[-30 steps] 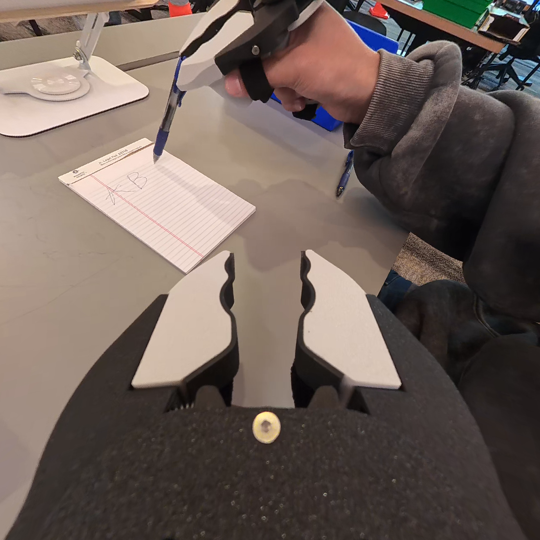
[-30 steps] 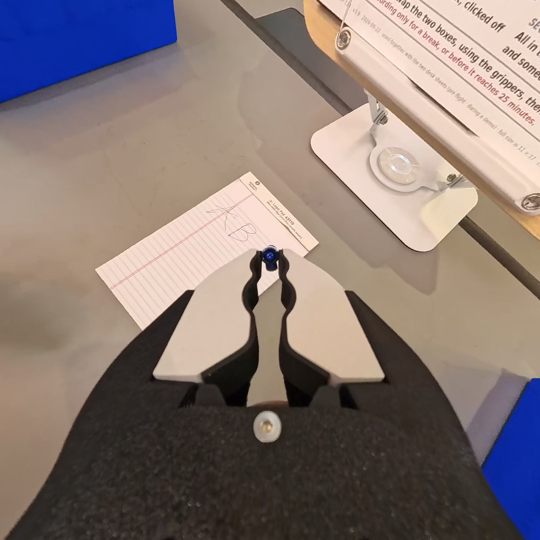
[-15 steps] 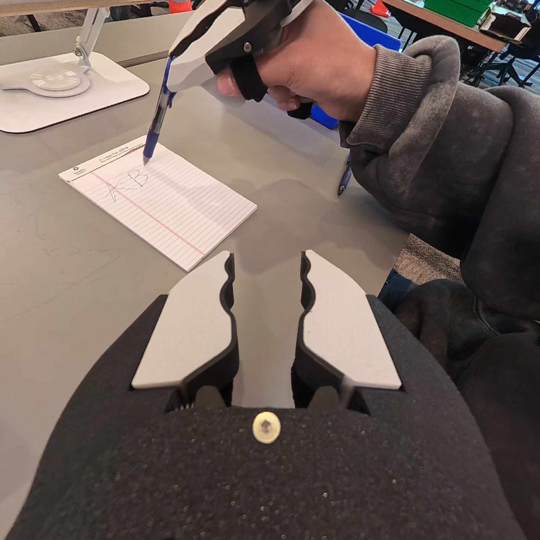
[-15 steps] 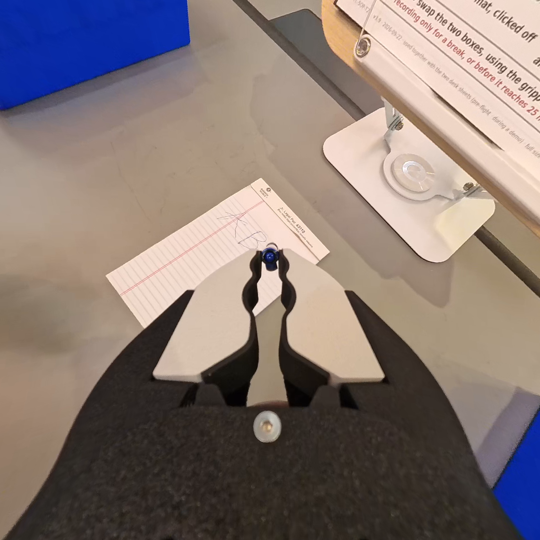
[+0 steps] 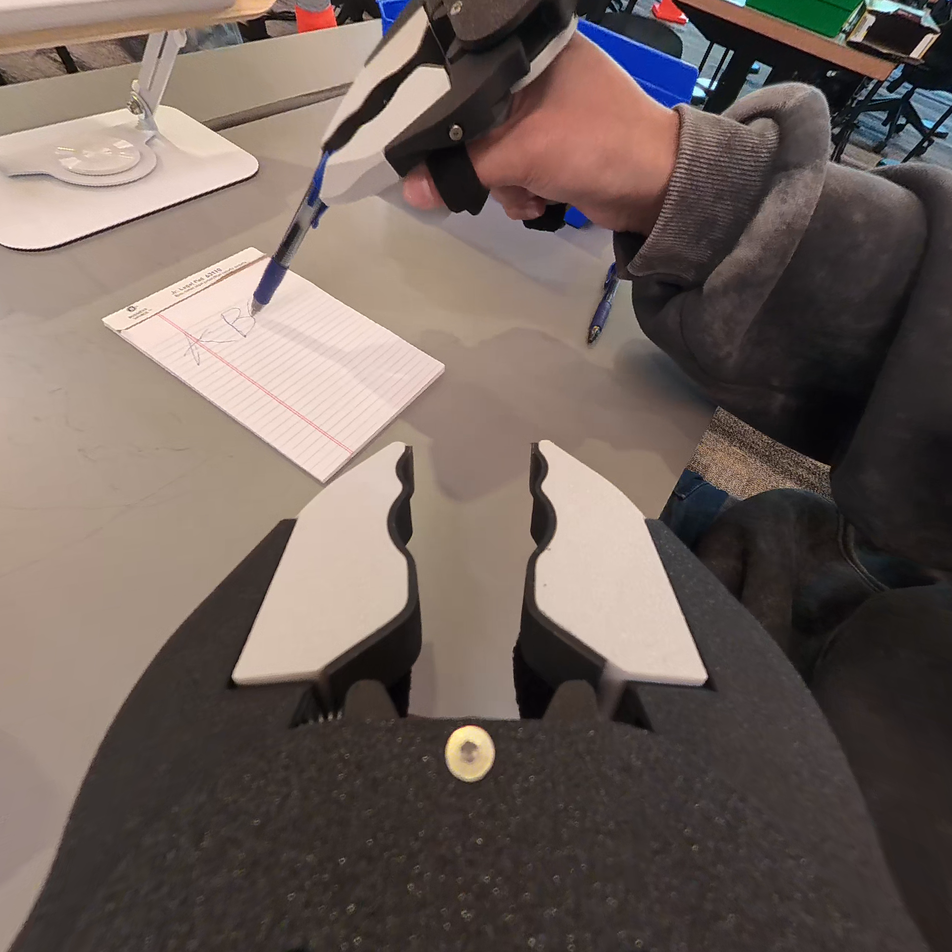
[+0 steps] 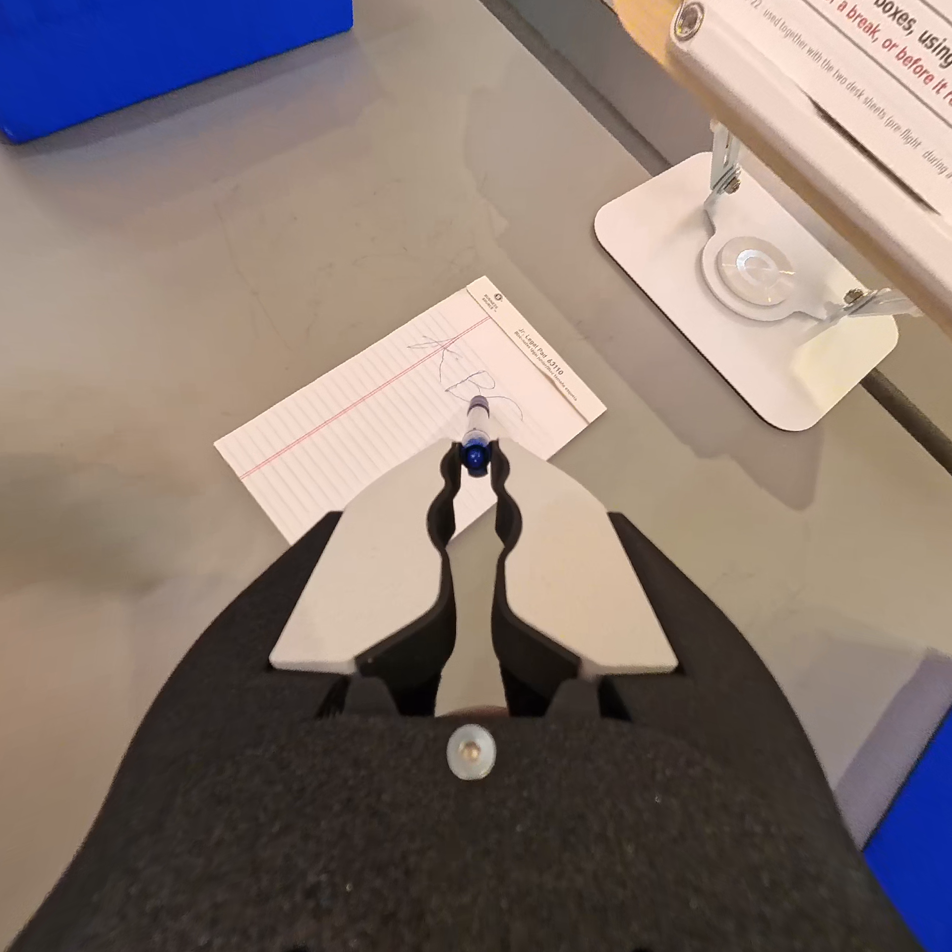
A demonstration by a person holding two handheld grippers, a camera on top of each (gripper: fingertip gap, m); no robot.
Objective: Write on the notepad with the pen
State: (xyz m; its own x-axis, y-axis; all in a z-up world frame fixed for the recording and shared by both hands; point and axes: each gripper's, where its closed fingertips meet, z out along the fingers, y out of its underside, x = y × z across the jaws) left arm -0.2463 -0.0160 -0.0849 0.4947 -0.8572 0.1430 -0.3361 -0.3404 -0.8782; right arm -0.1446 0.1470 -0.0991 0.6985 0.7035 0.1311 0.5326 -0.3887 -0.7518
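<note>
A white lined notepad (image 5: 309, 371) lies on the grey table, with pen marks near its top; it also shows in the right wrist view (image 6: 360, 427). My right gripper (image 6: 474, 456) is shut on a blue pen (image 6: 476, 420). In the left wrist view the right gripper (image 5: 329, 154) holds the pen (image 5: 288, 247) tilted, its tip touching the paper just right of the marks. My left gripper (image 5: 470, 453) is open and empty above the table, just in front of the pad's near corner.
A white stand base (image 5: 103, 175) with a sign board stands behind the pad, also in the right wrist view (image 6: 747, 288). A second blue pen (image 5: 602, 309) lies by the person's sleeve (image 5: 747, 257). Blue boxes (image 6: 154, 56) sit at the table's sides. The tips of one gripper are about 20 cm away from the tips of the other.
The right gripper has lowered the pen from above the pad's top edge onto the paper. A new curved stroke now shows right of the earlier marks. The left gripper has stayed still.
</note>
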